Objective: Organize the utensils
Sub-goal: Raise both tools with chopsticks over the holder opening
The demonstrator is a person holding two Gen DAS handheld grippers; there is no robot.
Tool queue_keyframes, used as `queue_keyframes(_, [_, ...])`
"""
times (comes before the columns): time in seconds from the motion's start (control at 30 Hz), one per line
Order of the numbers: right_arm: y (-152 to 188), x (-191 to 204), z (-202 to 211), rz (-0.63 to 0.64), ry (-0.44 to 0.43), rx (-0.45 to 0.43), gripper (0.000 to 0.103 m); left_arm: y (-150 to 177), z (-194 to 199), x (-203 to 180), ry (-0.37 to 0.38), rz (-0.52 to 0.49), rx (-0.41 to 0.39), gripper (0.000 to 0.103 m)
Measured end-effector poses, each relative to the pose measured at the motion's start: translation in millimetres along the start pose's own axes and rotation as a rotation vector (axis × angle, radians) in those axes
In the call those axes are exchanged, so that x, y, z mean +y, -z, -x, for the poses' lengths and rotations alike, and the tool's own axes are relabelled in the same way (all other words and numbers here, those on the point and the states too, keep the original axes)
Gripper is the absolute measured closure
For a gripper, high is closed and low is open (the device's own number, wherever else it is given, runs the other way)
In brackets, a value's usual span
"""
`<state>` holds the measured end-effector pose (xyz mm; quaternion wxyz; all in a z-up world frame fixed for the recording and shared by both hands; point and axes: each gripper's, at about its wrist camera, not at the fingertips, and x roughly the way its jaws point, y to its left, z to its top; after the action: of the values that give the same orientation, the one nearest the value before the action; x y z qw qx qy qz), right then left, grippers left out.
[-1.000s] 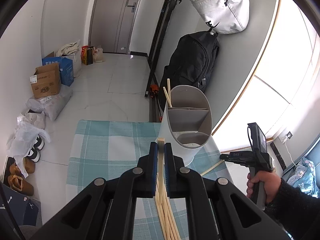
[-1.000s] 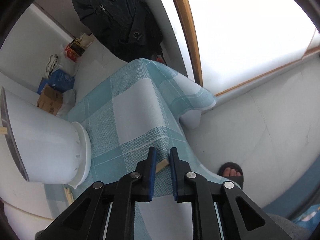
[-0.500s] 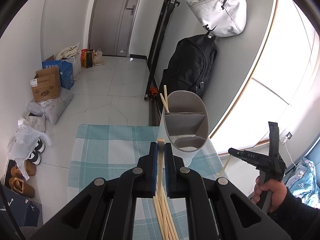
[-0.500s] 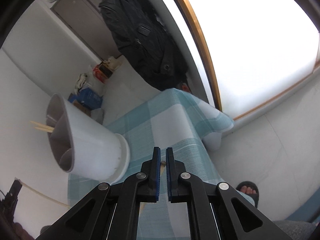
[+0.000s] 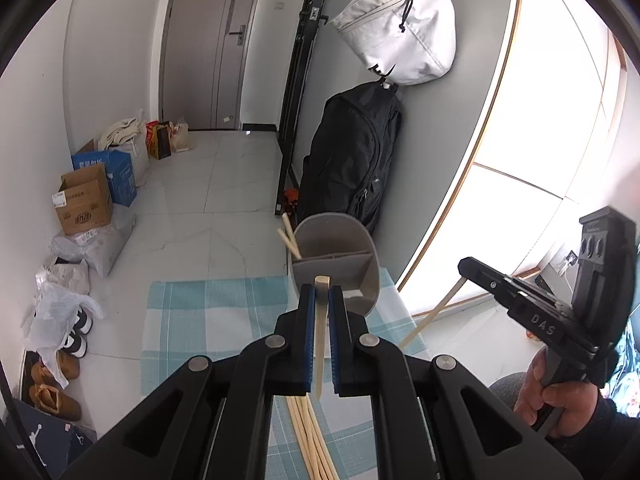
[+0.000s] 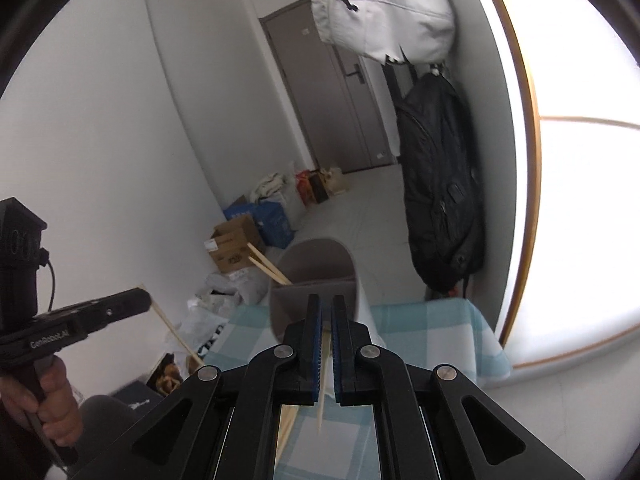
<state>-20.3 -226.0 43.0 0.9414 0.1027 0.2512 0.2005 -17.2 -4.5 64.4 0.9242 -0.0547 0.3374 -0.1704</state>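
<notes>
Two chopsticks (image 5: 289, 240) already stand in back compartment of holder (image 5: 335, 264) on tabletop (image 5: 208, 320). Left gripper (image 5: 319, 322) fingers clamped on one chopstick (image 5: 320, 344); right gripper (image 6: 326, 344) fingers clamped on another (image 6: 323, 376). Both lifted, near holder, not yet inserted. Loose bundle (image 5: 310, 440) left on tabletop.

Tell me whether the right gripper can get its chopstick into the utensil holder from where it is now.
Probably yes. The right gripper, shut on one chopstick, faces the utensil holder with nothing between; two chopsticks sit in its far compartment, the near ones look free.
</notes>
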Motion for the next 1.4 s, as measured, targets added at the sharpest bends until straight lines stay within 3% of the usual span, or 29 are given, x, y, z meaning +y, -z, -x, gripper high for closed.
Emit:
queue_keyframes(0.37, [-99.5,25.7,21.4,0.072,-0.043,-0.051,0.100,-56.5,9.7,-6.5,0.023,0.000,-0.049,0.101])
queue_keyframes(0.73, [-162.0,30.4,-21.5,0.155,-0.028,-0.042,0.100,-107.0,-11.1,-3.5,0.053,0.033,-0.072,0.101])
queue_keyframes(0.97, [-167.4,32.4,-60.4,0.217,-0.014,-0.002,0.100,-114.9,-34.2,7.6,0.032,0.054,-0.096,0.101])
queue_keyframes(1.4, [-125.2,31.1,-145.6,0.267,-0.056,0.188,0.099,-77.5,-85.5,51.9,0.077,0.161,0.028,0.101])
